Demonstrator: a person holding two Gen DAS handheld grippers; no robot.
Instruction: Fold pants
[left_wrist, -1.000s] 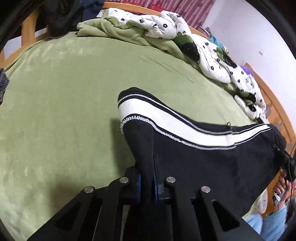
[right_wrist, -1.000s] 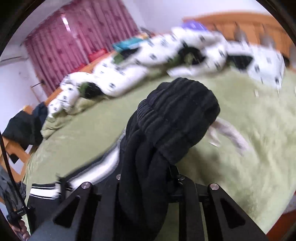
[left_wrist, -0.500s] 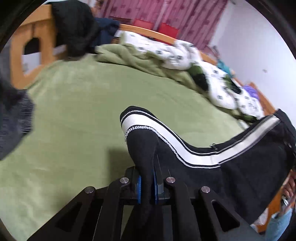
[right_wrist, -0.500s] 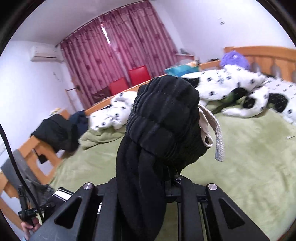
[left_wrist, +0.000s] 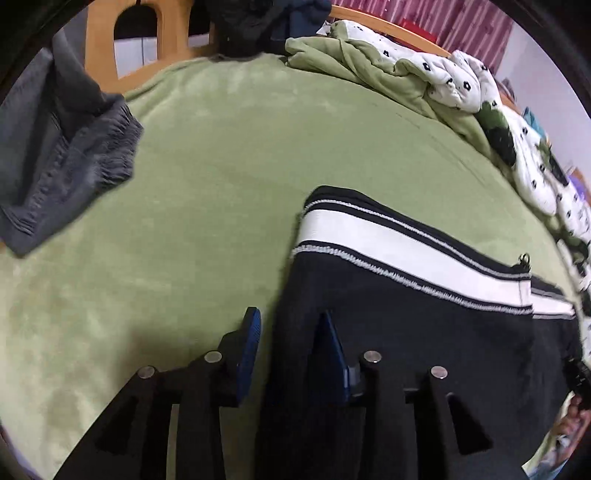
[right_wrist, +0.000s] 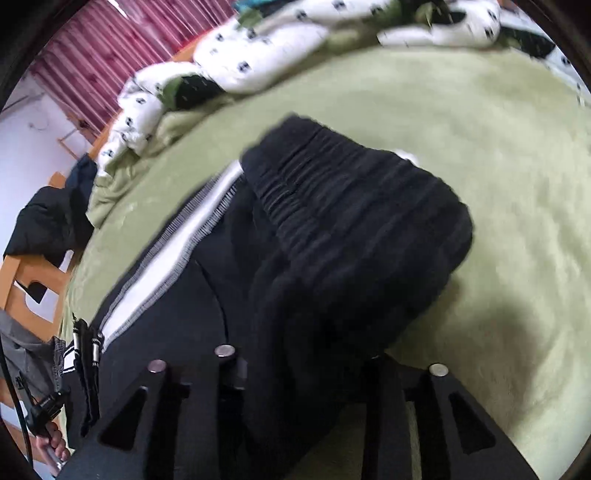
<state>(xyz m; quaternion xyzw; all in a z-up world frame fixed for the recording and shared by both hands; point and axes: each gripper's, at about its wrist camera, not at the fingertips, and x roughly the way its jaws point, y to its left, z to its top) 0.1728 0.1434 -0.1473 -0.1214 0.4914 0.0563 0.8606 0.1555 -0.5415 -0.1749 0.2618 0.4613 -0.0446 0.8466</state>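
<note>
Black pants with a white side stripe lie on the green bed. My left gripper is open. Its blue pads stand on either side of the leg hem fabric, which still lies between them. In the right wrist view the ribbed black waistband is bunched in front of my right gripper. The fingers stand apart with the cloth between them; the fabric hides the tips.
A grey garment hangs at the left over a wooden bed frame. A rumpled green and white spotted duvet lies along the far side. Dark clothes sit on the footboard. Red curtains are behind.
Both grippers came down from a raised hold to the bed. The left jaws have opened off the hem. The right jaws have spread, and the waistband now rests on the bed.
</note>
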